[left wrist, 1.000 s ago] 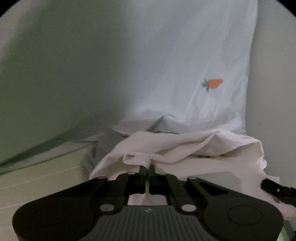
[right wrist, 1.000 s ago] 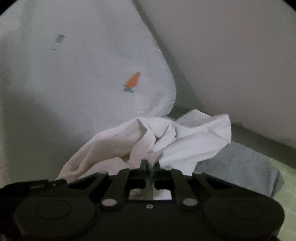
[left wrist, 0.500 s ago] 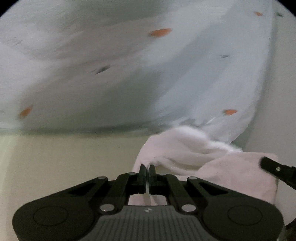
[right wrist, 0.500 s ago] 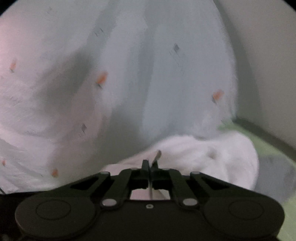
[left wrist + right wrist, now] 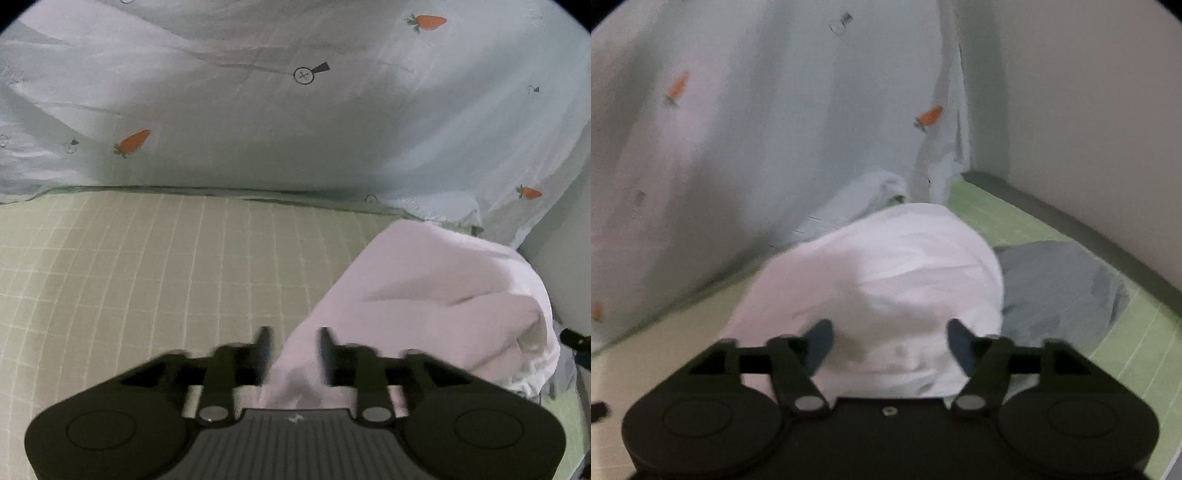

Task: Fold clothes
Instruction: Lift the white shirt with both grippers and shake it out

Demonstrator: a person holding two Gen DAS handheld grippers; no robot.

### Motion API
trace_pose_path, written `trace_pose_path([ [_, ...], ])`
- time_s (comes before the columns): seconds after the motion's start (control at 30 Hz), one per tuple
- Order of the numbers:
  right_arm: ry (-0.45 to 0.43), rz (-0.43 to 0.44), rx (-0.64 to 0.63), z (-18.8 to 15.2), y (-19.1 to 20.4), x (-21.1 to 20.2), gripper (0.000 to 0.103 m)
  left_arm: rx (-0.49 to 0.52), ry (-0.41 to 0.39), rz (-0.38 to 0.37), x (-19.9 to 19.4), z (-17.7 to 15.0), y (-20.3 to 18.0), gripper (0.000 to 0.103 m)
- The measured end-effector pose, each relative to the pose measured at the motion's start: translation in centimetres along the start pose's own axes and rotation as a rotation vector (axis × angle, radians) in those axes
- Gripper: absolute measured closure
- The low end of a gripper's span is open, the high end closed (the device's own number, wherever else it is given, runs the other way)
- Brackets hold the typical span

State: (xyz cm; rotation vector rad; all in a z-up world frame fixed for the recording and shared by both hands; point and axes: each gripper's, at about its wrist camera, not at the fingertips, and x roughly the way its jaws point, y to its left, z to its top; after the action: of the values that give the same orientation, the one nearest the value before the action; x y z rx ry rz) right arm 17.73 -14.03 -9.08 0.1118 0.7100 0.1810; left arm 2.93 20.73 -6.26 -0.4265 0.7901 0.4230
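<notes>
A pale green grid-lined sheet [image 5: 147,266] is being seen covering the bed surface, bounded behind by a light blue carrot-print cloth [image 5: 258,122] and, in the right wrist view, by a plain wall [image 5: 1089,122] with a dark ledge at its foot. The right wrist view is being blurred, so folds are hard to make out. A white garment [image 5: 436,288] is lying bunched on the sheet, beside a grey garment [image 5: 1060,291] partly hidden behind it. The left gripper [image 5: 292,345] is being held with fingers spread, the white garment's edge between them; the right gripper [image 5: 890,341] is likewise being held wide apart over it.
</notes>
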Motion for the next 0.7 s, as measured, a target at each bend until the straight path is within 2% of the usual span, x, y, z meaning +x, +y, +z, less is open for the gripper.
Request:
trace_pose_path([
  [0.13,0.079,-0.093,-0.071,-0.1,-0.9,4.6,0.015,-0.015,0.083,-0.005,3.8,0.3,0.3,0.037],
  [0.2,0.107,-0.095,-0.073,-0.2,-1.4,6.6,0.008,-0.027,0.13,0.009,5.8,-0.3,0.3,0.032],
  [0.27,0.117,-0.095,-0.058,-0.4,-2.1,8.1,0.001,-0.038,0.177,0.023,7.8,-0.8,0.2,0.031],
  [0.4,0.124,-0.082,-0.057,-0.6,-2.2,10.7,0.001,-0.064,0.257,0.019,11.8,-1.0,0.4,0.031],
  [0.47,0.094,-0.077,-0.059,-0.5,-2.1,10.8,0.016,-0.065,0.279,0.009,13.0,-0.8,0.0,0.037],
  [0.5,0.074,-0.08,-0.064,-0.5,-1.9,10.6,0.021,-0.057,0.286,0.003,13.5,-0.8,-0.3,0.051],
  [0.53,0.052,-0.094,-0.073,-0.4,-1.7,10.5,0.032,-0.037,0.283,-0.005,13.6,-0.7,-0.9,0.067],
  [0.57,0.03,-0.108,-0.081,-0.3,-1.5,10.3,0.047,-0.016,0.28,-0.014,13.6,-0.6,-1.4,0.071],
  [0.6,0.014,-0.124,-0.088,-0.2,-1.3,10.2,0.055,0.004,0.277,-0.022,13.7,-0.5,-2.0,0.078],
  [0.63,-0.003,-0.14,-0.096,0.0,-1.1,10.0,0.071,0.025,0.274,-0.03,13.8,-0.4,-2.6,0.082],
  [0.67,-0.027,-0.149,-0.101,0.4,-0.9,9.5,0.08,0.05,0.268,-0.035,13.7,-0.4,-3.2,0.083],
  [0.7,-0.051,-0.159,-0.106,0.8,-0.7,9.0,0.083,0.081,0.254,-0.032,13.3,-0.5,-3.7,0.084],
])
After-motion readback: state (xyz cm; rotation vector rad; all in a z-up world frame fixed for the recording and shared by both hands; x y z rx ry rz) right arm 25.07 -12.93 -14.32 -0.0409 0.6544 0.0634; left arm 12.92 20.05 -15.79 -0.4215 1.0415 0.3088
